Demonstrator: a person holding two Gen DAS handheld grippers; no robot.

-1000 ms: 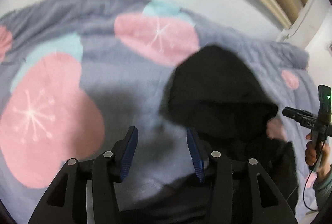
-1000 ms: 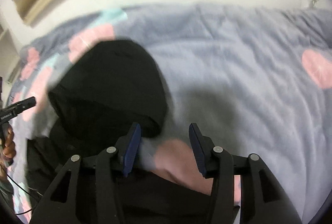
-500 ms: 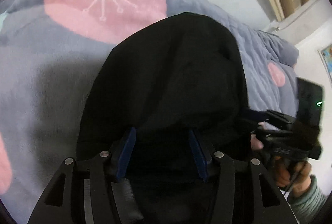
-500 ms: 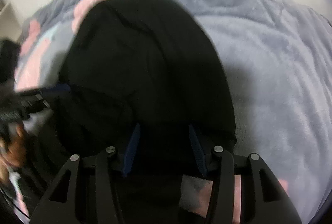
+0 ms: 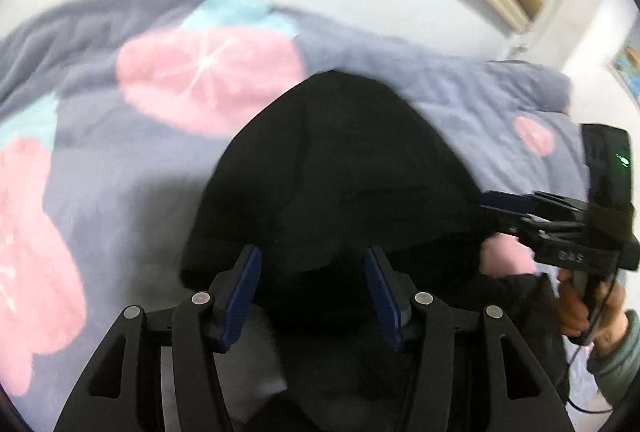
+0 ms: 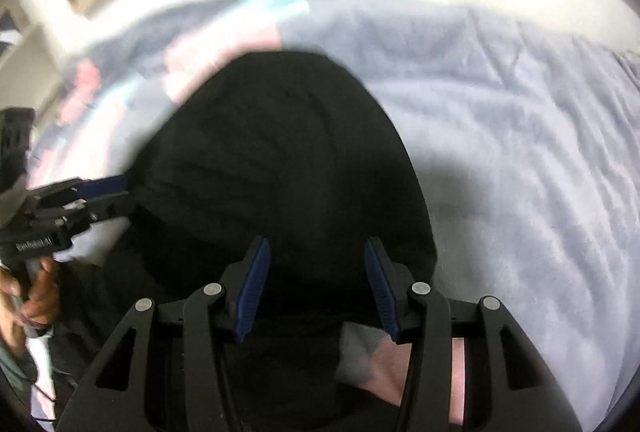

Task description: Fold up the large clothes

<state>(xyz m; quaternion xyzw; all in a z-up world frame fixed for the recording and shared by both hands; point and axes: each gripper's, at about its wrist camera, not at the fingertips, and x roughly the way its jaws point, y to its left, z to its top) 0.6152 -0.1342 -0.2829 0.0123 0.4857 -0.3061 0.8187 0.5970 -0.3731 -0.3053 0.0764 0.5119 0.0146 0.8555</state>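
The black hooded fabric garment [image 5: 340, 168] lies on the grey plush bed blanket with pink fruit prints [image 5: 92, 160], hood pointing away, and we judge folding barely begun. Our left gripper [image 5: 312, 288] and right gripper [image 6: 316, 284] hover at its neck, fingers spread, pinching nothing.

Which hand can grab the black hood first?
Probably left: the left gripper is open, with the edge of the black hood between its fingers. The right gripper, open too, hovers over plain fabric.
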